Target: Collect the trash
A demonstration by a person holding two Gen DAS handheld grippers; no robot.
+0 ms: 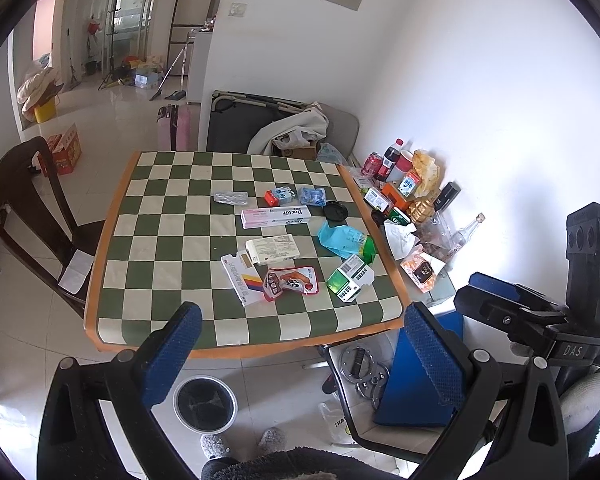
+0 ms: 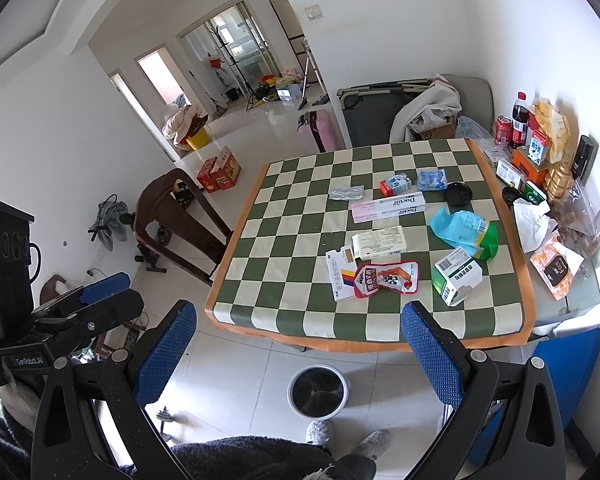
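A green-and-cream checkered tablecloth [image 2: 300, 216] holds litter; at six o'clock, the light, crinkly red foil snack wrapper [image 2: 386, 279] suits an edge pinch. The left gripper [image 1: 300, 354] and right gripper [image 2: 298, 354] gape empty.

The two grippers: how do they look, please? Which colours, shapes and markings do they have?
Both are black plastic frames with round silver screws. The left gripper and the right gripper each have two flat fingers covered by blue dimpled pads. The right one's body reads "DAS"; the left one's reads "GenRobot.AI". The person wears dark fuzzy clothing and grey slippers.
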